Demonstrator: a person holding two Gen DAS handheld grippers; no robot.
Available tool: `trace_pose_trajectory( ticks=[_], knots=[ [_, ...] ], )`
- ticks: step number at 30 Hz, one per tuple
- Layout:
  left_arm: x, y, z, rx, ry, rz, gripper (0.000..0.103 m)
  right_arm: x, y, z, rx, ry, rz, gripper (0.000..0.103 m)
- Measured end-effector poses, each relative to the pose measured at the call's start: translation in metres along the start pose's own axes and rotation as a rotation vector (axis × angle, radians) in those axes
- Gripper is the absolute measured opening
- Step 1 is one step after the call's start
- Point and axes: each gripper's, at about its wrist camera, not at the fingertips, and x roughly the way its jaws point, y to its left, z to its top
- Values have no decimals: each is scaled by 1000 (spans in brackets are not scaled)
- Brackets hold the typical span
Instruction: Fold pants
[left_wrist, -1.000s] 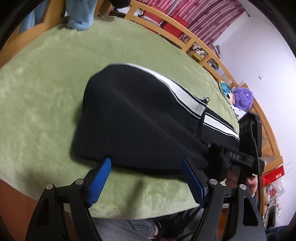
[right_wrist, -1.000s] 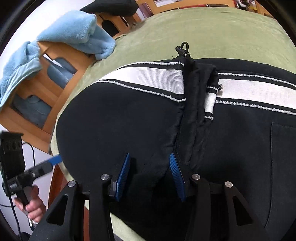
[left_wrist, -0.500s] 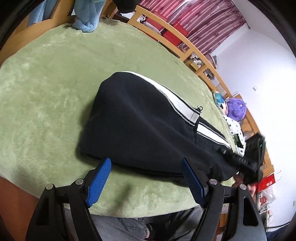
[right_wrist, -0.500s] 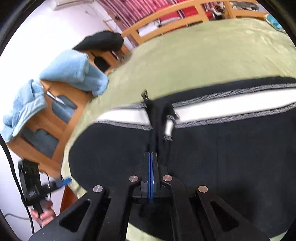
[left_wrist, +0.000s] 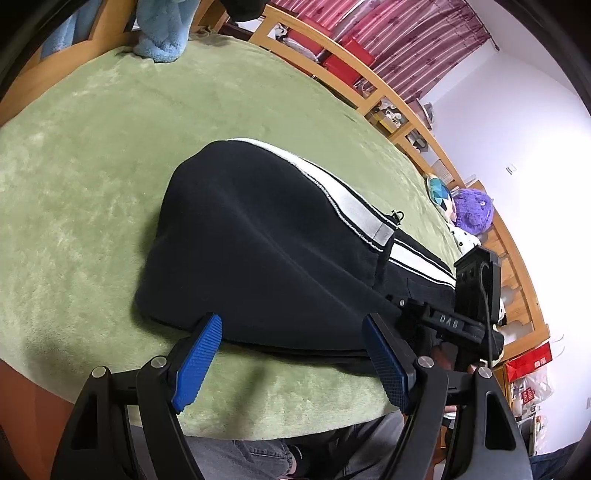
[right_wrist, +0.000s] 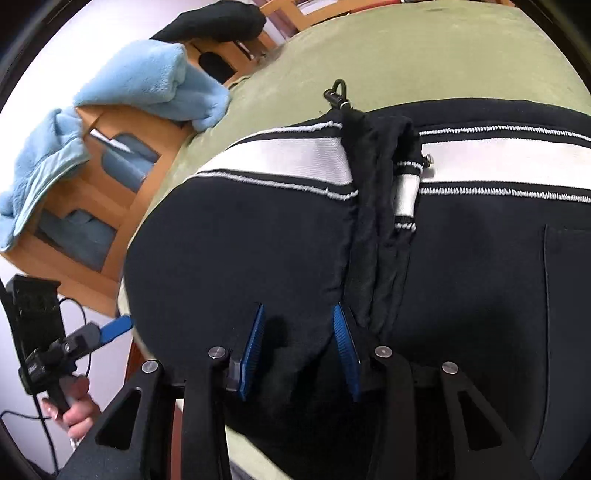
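Black pants (left_wrist: 266, 258) with a white side stripe lie folded on the green blanket (left_wrist: 92, 155). My left gripper (left_wrist: 291, 354) is open and empty at the near edge of the folded pants, just above the blanket. My right gripper (right_wrist: 299, 347) is open, its blue pads on either side of the near edge of the upper folded layer, with fabric between them. The pants fill the right wrist view (right_wrist: 461, 295), with a zipper pull (right_wrist: 336, 92) at the fold. The right gripper also shows in the left wrist view (left_wrist: 476, 306), resting at the pants' right end.
A light blue towel (right_wrist: 147, 85) hangs over the wooden bed rail (right_wrist: 92, 206) at the far left. A purple plush toy (left_wrist: 474, 214) and a patterned cushion (left_wrist: 439, 194) lie at the far right of the bed. The bed's near edge runs under the left gripper.
My right gripper, shut half a second ago, has opened and dropped back onto the pants. My left gripper stays open near the fold edge.
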Motion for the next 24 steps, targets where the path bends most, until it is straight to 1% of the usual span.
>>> trace_pose_trajectory(
  ticks=[4, 6, 7, 8, 9, 10, 12, 14, 15, 17, 19, 21, 22, 24],
  knots=[
    [0, 1, -1, 3, 2, 5, 77, 3, 4, 13, -18, -39, -69, 36],
    [0, 1, -1, 1, 1, 3, 77, 11, 2, 19, -11, -42, -87, 36],
    [0, 1, -1, 0, 2, 2, 77, 15, 1, 21, -18, -44, -96, 32],
    [0, 1, -2, -1, 1, 3, 77, 17, 3, 22, -31, -52, -115, 24],
    [-1, 1, -2, -1, 1, 5, 77, 20, 4, 22, -47, -57, -141, 7],
    [-1, 1, -1, -2, 0, 4, 77, 21, 4, 22, -66, -60, -158, 7],
    [-3, 0, -1, -3, -2, 6, 77, 15, 1, 21, -60, -81, -129, 5],
    [-7, -1, -3, 6, -12, 7, 77, -8, -1, 15, -56, -145, -103, 4],
    [-10, -3, -3, 15, -21, 2, 77, -17, -4, 12, -46, -162, -93, 4],
    [-15, -7, -4, 33, -38, -14, 77, -39, -14, 6, 13, -186, -20, 4],
    [-20, -13, -4, 49, -59, -34, 77, -49, -19, -3, 45, -174, 15, 4],
    [-23, -18, -2, 65, -84, -61, 77, -42, -16, -9, 19, -144, -22, 4],
    [-24, -20, -1, 70, -98, -71, 77, -31, -14, -14, -7, -114, -54, 4],
    [-21, -24, 5, 72, -107, -66, 77, -20, -14, -17, -13, -95, -84, 4]
  ],
)
